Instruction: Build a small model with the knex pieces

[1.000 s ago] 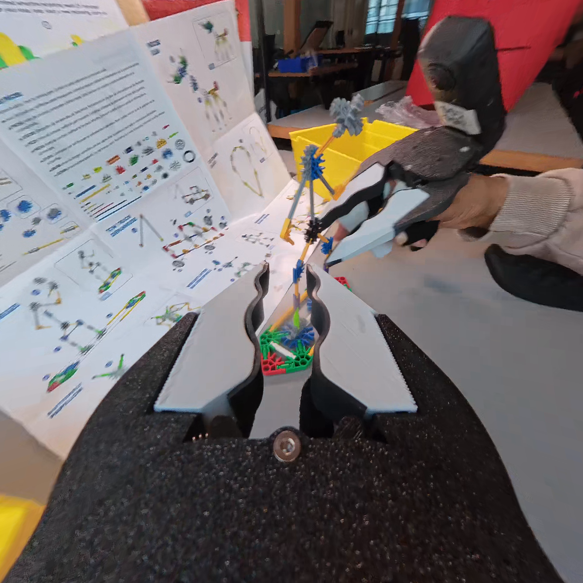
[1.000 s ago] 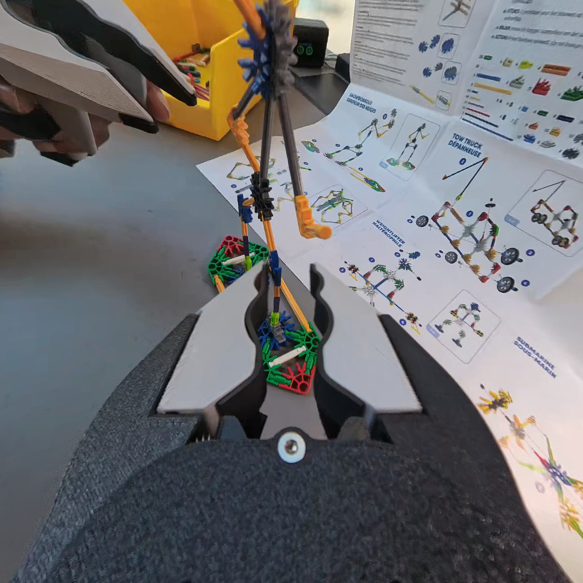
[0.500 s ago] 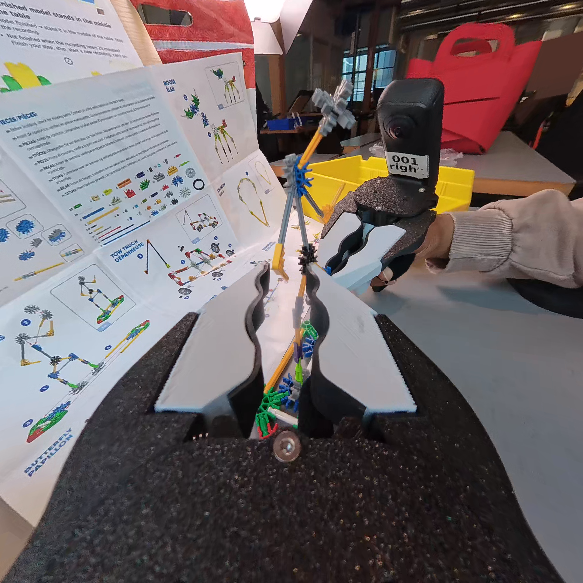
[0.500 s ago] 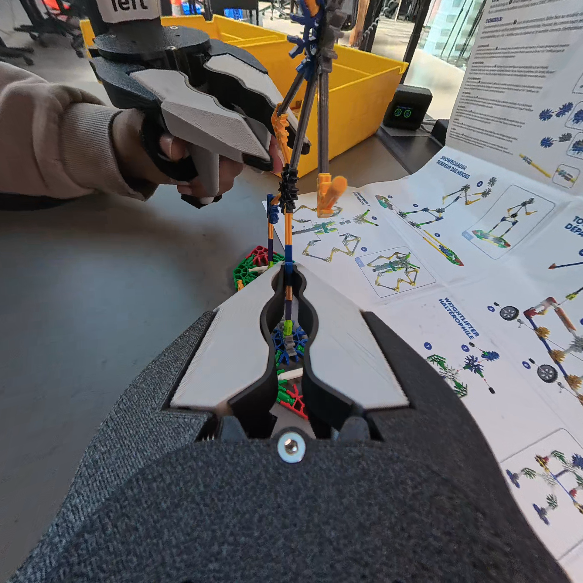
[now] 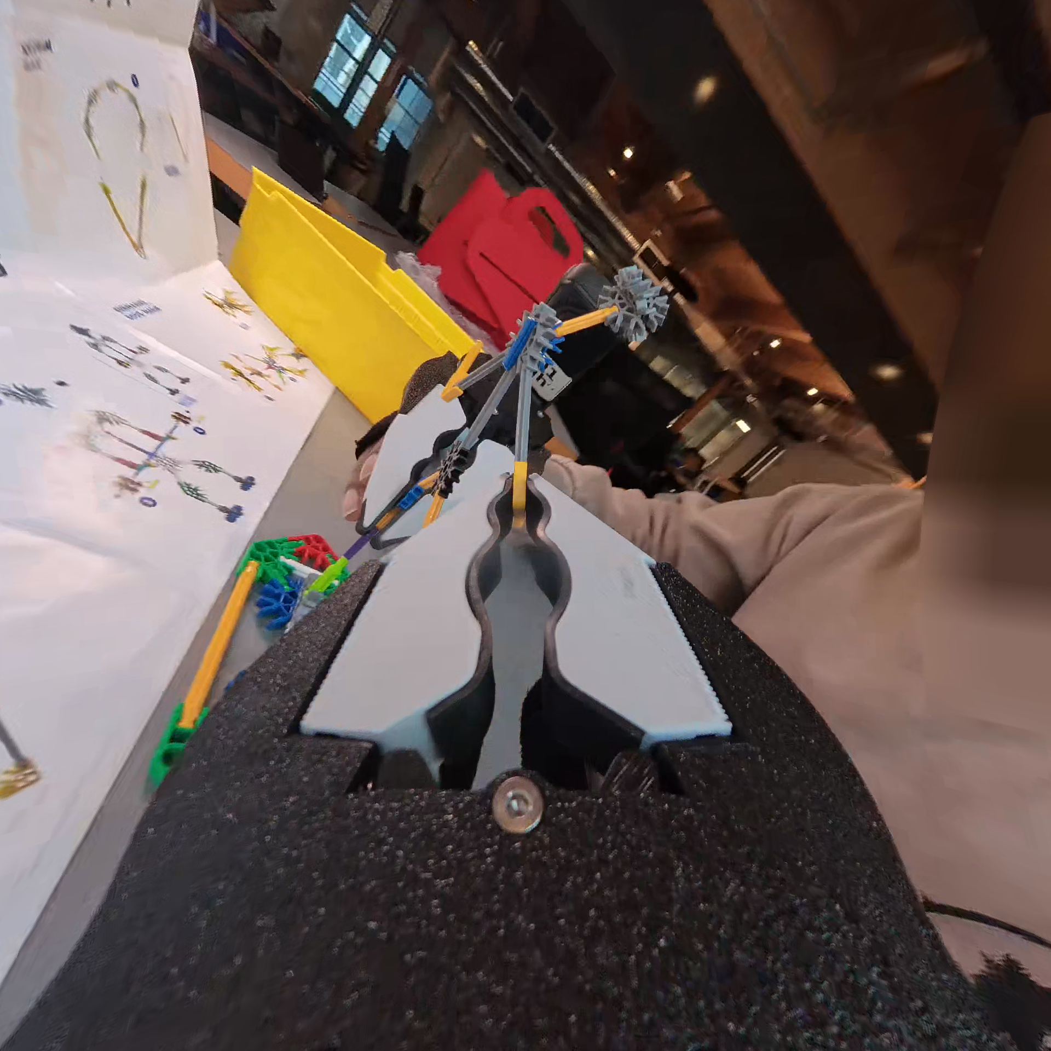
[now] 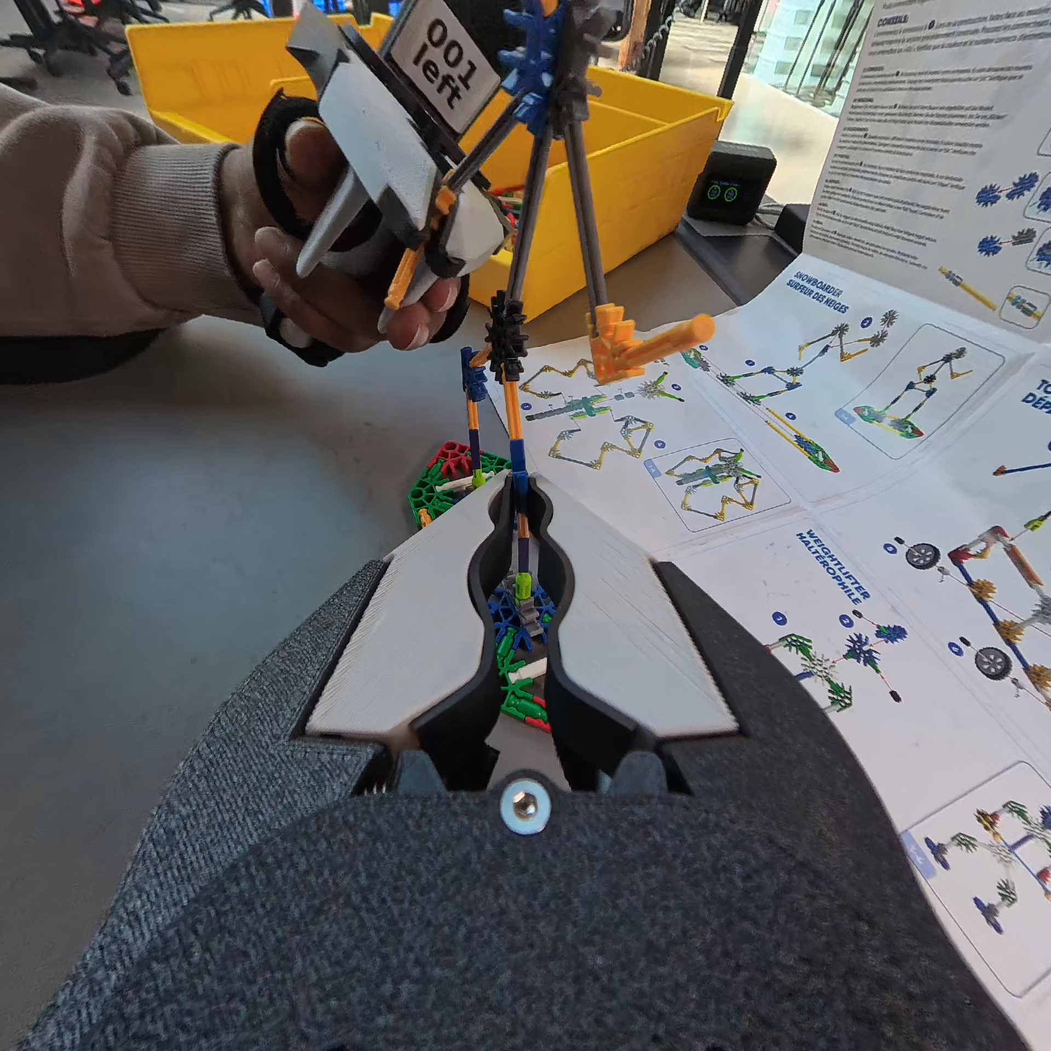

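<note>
A rod-and-connector figure (image 6: pixel 514 335) is being held upright at the centre of both views. Its lower blue-and-orange leg is being pinched between the nearly closed fingers of the right gripper (image 6: pixel 518 483). An orange arm piece (image 5: pixel 517 493) of the figure is being clamped in the tips of the left gripper (image 5: pixel 516 483). The green and red base (image 6: pixel 441 483) is lying on the grey tabletop (image 6: pixel 170 512), beside an instruction sheet (image 6: pixel 796 455) at right. A yellow bin (image 6: pixel 625 148) is standing at the top.
</note>
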The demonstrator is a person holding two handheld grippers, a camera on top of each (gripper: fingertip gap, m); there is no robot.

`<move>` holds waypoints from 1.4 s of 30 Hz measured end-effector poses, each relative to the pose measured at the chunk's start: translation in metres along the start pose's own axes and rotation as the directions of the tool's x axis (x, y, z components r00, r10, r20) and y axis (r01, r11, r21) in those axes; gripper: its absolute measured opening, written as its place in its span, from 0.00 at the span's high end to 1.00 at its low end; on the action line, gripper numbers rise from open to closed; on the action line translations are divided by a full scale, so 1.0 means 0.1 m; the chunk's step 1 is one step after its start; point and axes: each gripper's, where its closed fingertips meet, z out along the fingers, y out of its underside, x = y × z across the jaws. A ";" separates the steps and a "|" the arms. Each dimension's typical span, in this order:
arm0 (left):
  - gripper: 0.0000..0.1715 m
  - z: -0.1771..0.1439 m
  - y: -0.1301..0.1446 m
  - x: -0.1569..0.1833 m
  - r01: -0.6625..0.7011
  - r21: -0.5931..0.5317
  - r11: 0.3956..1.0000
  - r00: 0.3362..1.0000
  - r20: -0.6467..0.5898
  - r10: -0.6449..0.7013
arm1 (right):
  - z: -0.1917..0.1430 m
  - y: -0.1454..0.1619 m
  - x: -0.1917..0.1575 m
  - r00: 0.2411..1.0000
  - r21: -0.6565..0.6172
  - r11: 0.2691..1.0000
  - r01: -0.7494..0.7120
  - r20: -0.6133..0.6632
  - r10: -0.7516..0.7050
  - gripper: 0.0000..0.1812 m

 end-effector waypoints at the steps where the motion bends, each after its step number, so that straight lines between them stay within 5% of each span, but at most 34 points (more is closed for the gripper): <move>1: 0.99 -0.02 -0.03 -0.03 0.027 0.024 0.999 1.000 -0.011 -0.027 | 0.00 0.00 0.00 1.000 -0.003 1.000 0.003 -0.005 -0.003 1.00; 4: 0.96 -0.07 -0.09 -0.03 -0.044 0.058 0.997 0.999 0.016 0.043 | 0.00 0.00 0.01 1.000 -0.009 1.000 0.009 -0.029 -0.009 1.00; 7: 0.80 -0.15 -0.13 0.00 -0.175 0.051 0.983 0.981 0.091 0.170 | 0.00 0.00 0.05 0.998 -0.002 1.000 0.005 -0.067 -0.005 1.00; 11: 0.71 -0.26 -0.02 -0.09 -0.342 -0.064 0.938 0.912 0.219 0.347 | 0.00 0.03 0.04 0.994 -0.025 0.999 0.045 -0.094 -0.047 0.95; 17: 0.72 -0.33 0.35 -0.54 -0.439 -0.392 0.809 0.687 0.434 0.583 | -0.20 -0.07 0.07 0.991 -0.017 0.998 0.061 -0.121 -0.063 0.68; 21: 0.66 -0.34 0.15 -0.63 -0.510 -0.417 0.752 0.485 0.583 0.652 | -0.41 -0.11 0.20 0.975 -0.038 0.996 0.078 -0.207 -0.084 0.57; 26: 0.63 -0.53 -0.18 -0.55 -0.641 -0.387 0.663 0.279 0.687 0.671 | -0.72 -0.15 0.59 0.896 -0.053 0.995 0.081 -0.433 -0.096 0.56; 33: 0.66 -0.76 -0.39 -0.46 -0.691 -0.274 0.669 0.290 0.743 0.604 | -1.10 -0.37 0.88 0.820 0.222 0.975 0.008 -0.560 0.121 0.67; 38: 0.76 -0.85 -0.43 -0.45 -0.691 -0.232 0.685 0.314 0.757 0.573 | -1.14 -0.31 0.96 0.794 0.280 0.960 -0.022 -0.578 0.187 0.73; 42: 0.73 -0.83 -0.37 -0.51 -0.667 -0.281 0.690 0.312 0.736 0.601 | -1.09 -0.28 0.94 0.798 0.293 0.956 -0.024 -0.571 0.195 0.76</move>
